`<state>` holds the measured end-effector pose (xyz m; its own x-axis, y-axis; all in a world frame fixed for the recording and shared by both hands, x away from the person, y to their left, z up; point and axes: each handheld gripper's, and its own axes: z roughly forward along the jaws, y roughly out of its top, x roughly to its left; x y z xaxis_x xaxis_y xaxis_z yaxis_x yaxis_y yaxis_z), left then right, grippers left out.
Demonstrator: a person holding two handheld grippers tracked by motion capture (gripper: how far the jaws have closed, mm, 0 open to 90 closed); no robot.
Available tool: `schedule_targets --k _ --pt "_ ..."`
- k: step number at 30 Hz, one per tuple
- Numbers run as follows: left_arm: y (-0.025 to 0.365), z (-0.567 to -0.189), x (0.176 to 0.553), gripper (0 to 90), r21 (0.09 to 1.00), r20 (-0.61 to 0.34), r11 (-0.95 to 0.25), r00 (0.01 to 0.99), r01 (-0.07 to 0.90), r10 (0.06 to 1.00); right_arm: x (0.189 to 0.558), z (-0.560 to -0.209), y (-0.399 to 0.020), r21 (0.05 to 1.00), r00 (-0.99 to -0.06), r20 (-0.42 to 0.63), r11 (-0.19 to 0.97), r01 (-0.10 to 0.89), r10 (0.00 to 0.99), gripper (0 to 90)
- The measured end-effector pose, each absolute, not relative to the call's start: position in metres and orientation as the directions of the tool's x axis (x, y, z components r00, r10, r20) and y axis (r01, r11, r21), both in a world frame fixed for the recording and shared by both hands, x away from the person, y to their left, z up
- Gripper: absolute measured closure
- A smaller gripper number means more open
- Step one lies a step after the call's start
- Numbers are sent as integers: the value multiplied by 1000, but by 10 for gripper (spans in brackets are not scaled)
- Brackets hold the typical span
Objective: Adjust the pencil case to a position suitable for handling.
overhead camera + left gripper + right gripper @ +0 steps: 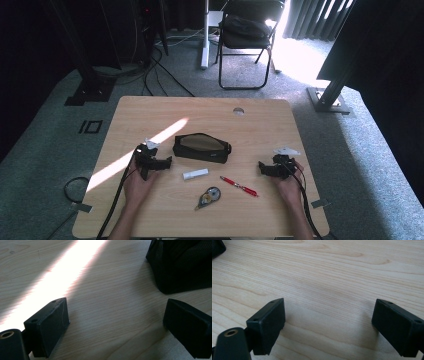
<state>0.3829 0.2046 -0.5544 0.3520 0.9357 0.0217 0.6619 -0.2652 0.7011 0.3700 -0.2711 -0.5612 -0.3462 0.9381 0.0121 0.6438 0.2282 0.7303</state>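
My left tongs [161, 163] and right tongs [264, 169] rest open, empty, on the surface [150, 107]. The pouch [201, 148] lies beside the left: soft, light; I'd pinch its top edge.

In the left gripper view, the black pouch [180, 265] runs off the top and right edges. From above, the person's forearms are cut off at the bottom edge, and the small round tape dispenser [208, 197] is too small to make out.
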Motion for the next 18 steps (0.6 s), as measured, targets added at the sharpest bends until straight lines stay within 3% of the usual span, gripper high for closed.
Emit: schedule_targets --k 5,6,18 --pt "205 -554 383 65 701 22 -265 352 662 936 370 -560 -271 726 -347 12 230 648 938 151" --pt "205 -554 383 65 702 22 -265 351 662 936 369 -557 -271 721 -340 17 224 656 940 208" --pt "205 -554 383 65 702 21 -265 352 662 936 360 -537 -259 769 -376 4 237 593 927 211"
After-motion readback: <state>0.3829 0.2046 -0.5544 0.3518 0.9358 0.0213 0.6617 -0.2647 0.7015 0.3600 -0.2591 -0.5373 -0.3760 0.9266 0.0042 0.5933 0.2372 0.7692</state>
